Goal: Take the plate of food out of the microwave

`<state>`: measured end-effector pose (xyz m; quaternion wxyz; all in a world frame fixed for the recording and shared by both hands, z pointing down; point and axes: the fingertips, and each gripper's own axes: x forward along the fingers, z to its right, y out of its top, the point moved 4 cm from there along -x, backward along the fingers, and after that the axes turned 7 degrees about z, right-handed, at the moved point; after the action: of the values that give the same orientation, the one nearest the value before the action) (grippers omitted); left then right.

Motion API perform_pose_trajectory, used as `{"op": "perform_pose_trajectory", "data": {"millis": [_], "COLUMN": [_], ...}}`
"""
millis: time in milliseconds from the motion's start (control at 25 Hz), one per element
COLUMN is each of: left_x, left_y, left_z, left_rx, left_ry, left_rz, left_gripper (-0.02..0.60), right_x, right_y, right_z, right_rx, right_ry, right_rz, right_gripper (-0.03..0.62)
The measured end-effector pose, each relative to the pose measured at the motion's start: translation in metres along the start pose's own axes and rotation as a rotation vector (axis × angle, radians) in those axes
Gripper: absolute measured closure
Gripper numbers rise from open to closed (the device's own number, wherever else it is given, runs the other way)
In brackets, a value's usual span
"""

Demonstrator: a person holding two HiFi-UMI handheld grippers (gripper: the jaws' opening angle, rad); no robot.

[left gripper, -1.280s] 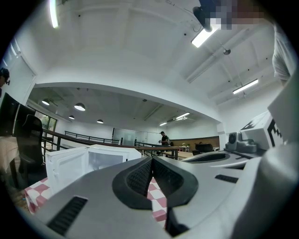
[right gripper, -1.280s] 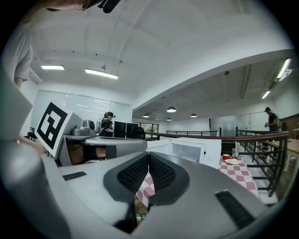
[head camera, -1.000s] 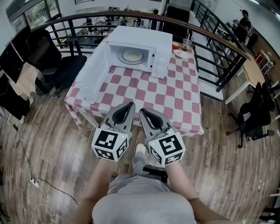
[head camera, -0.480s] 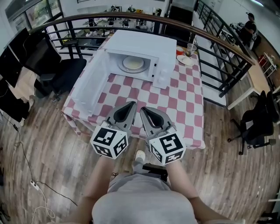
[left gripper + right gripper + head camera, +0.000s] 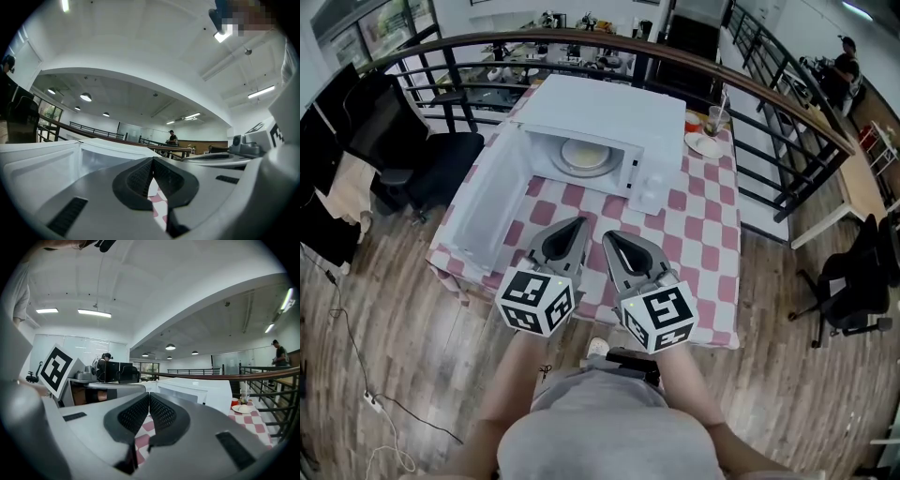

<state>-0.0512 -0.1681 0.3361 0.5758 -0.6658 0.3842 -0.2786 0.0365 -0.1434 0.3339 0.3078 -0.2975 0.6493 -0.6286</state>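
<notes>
Plate of food [image 5: 584, 155] is seen inside the microwave [image 5: 609, 105], w/ the door [image 5: 492, 202] swung wide open to the left. Microwave is set at the far end of the worktop [image 5: 705, 246], which is covered w/ a red-and-white check cloth [image 5: 675, 211].

L gripper [image 5: 578, 225] and R gripper [image 5: 608, 238] are held side by side, seen over the near part of the worktop. Both are pointed toward the microwave and kept well apart from the plate. L fingers [image 5: 139, 176] are pressed together at the tips, w/ nothing held btwn them. R fingers [image 5: 164, 412] are likewise closed tip to tip, nothing gripped.

A saucer [image 5: 709, 144] and a cup [image 5: 715, 120] are placed at the far right corner, just beside the microwave. Worktop is backed by a curved railing [image 5: 769, 89]. A black chair [image 5: 431, 150] is stood to its left on the wood floor [image 5: 787, 375].
</notes>
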Motion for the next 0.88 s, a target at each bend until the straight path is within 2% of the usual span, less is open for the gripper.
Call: {"op": "perform_pose_trajectory", "data": {"millis": [280, 400, 720, 880], "left_x": [0.039, 0.052, 0.069, 0.072], "left_y": [-0.006, -0.01, -0.024, -0.036], "left_z": [-0.017, -0.018, -0.031, -0.039], "left_rx": [0.002, 0.013, 0.036, -0.027], "left_ry": [0.017, 0.001, 0.026, 0.024], "left_rz": [-0.013, -0.018, -0.057, -0.073], "left_gripper": [0.58, 0.58, 0.58, 0.58], "right_x": [0.026, 0.032, 0.046, 0.052], "right_y": [-0.003, -0.006, -0.021, -0.029], "right_z": [0.031, 0.045, 0.06, 0.063], "right_rx": [-0.007, 0.001, 0.035, 0.044], "right_ry": [0.022, 0.017, 0.025, 0.027], "right_rz": [-0.013, -0.009, -0.022, -0.032], "right_gripper": [0.568, 0.568, 0.568, 0.568]}}
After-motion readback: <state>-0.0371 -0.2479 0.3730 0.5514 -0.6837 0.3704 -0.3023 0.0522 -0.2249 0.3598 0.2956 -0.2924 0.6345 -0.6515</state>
